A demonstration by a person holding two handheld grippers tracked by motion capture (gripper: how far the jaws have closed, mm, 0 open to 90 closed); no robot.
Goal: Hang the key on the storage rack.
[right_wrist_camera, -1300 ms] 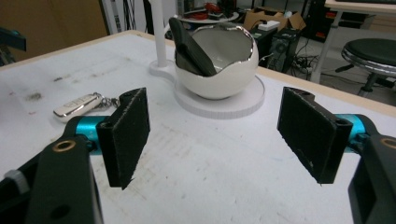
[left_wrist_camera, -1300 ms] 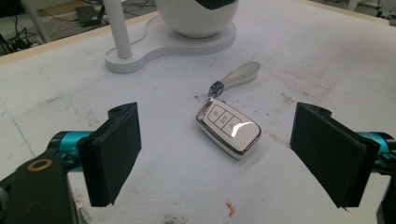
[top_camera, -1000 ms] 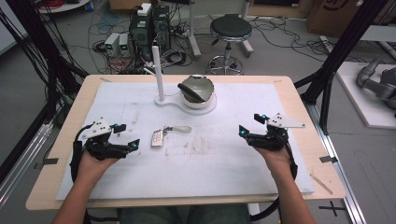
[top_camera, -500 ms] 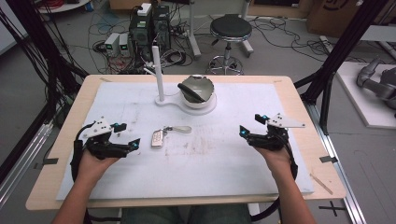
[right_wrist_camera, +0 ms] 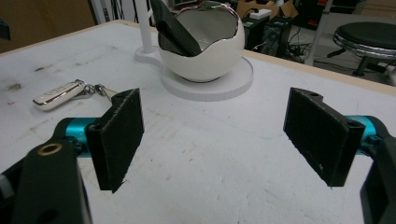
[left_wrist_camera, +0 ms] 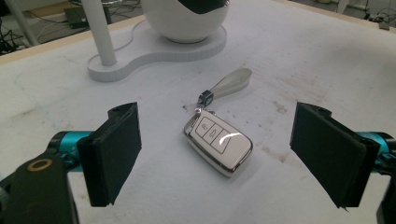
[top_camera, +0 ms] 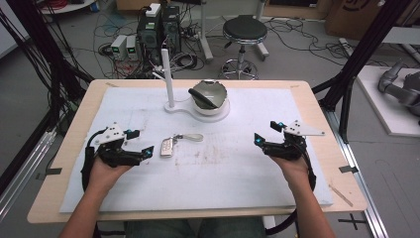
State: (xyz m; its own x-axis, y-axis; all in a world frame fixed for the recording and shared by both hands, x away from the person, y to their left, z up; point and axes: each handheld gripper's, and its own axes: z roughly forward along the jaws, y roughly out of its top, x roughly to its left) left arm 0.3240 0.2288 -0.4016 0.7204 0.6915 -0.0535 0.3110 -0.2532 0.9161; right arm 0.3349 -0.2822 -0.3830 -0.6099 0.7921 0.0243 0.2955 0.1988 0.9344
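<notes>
We hold the left gripper (top_camera: 140, 148) low over the white mat (top_camera: 237, 188) at the left side of the table (top_camera: 64, 148), its jaws spread wide and holding nothing. In the left gripper view the key fob (left_wrist_camera: 218, 141) lies flat on the mat between and just ahead of our two black pads (left_wrist_camera: 114, 151), touching neither (its two buttons face up). A short silver strap (left_wrist_camera: 229, 83) runs on from the fob's far end, away from us. In the high view the fob (top_camera: 167, 147) sits just right of our left jaw tips.

Our right gripper (top_camera: 265, 141) rests well apart on the right side of the mat, its jaws also wide open and empty.

Farther back, near the middle of the table, a white stand (top_camera: 198, 110) carries an egg-shaped bowl (right_wrist_camera: 205, 44) with a dark, flat thing (right_wrist_camera: 175, 32) leaning inside it, and a thin white post (top_camera: 168, 79) rises upright beside the bowl.
</notes>
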